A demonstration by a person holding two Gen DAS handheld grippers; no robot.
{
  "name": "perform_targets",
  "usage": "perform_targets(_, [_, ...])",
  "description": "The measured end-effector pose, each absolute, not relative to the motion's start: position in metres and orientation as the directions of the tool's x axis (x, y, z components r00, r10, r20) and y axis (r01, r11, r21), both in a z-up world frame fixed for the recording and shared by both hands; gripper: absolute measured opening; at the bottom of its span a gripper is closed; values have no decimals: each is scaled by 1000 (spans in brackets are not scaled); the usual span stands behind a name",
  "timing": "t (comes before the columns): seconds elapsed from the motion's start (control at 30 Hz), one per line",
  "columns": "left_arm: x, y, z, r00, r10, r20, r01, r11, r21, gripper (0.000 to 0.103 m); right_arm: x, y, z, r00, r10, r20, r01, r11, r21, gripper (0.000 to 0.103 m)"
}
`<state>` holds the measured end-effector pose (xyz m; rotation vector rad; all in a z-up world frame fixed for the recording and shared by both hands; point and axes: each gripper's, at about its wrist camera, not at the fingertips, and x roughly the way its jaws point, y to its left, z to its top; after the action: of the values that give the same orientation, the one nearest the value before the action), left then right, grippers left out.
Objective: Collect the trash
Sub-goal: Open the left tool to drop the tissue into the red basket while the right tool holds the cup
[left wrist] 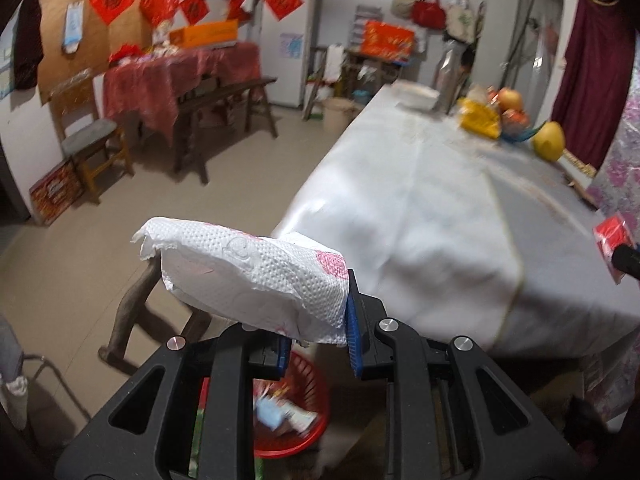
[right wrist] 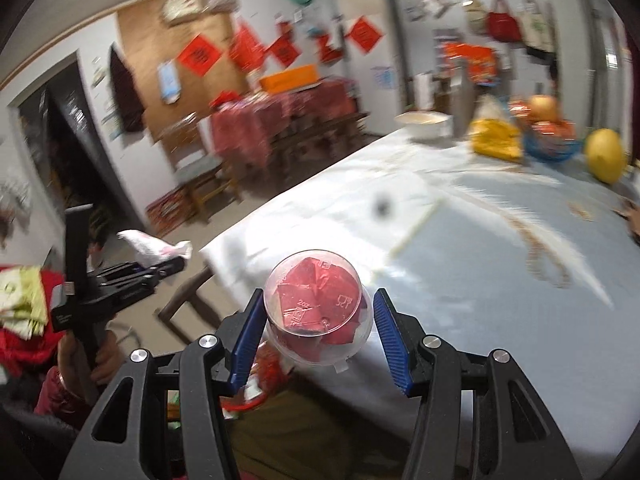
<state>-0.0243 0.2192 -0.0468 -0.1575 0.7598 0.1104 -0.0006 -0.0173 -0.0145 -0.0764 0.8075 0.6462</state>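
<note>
While both views smear with motion, two hand-held grippers can be counted. The left hand-held gripper (left wrist: 316,336) has its blue pads pressed tight on one crumpled paper towel (left wrist: 248,276), white with pink printed flowers, which juts out ahead and to the left of the fingers. The right hand-held gripper (right wrist: 318,334) stands about half open around one clear plastic cup (right wrist: 318,308) stuffed with red paper (right wrist: 316,300); the left pad touches the cup wall, but the right pad seems to stand just off it, so the hold is hard to judge.

Below the left fingers sits one red basket (left wrist: 304,412) on the floor, with blurred scraps inside; the gripper body covers much of its rim. Ahead and right of both grippers spreads the white-covered bench (left wrist: 432,216). At its far end are one white bowl (right wrist: 424,123), one yellow bag (right wrist: 496,140), one blue dish of fruit (right wrist: 550,142), too blurred to count, and one yellow pomelo (right wrist: 605,155). A dark blurred speck (right wrist: 382,205) ahead of the cup cannot be identified.
</note>
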Motion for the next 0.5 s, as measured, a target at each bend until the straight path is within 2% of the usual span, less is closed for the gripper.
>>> perform_targets(0.23, [-37,267,-106,614,8,-789,-228,959,-168,24,-12,65,-40,367,532,-763,-675,717,176,54])
perform_targets(0.5, [-36,280,-148,543,-41,-839,-231,953,-197,26,-21,122,-60,266,531,-805,-736,651,186,54])
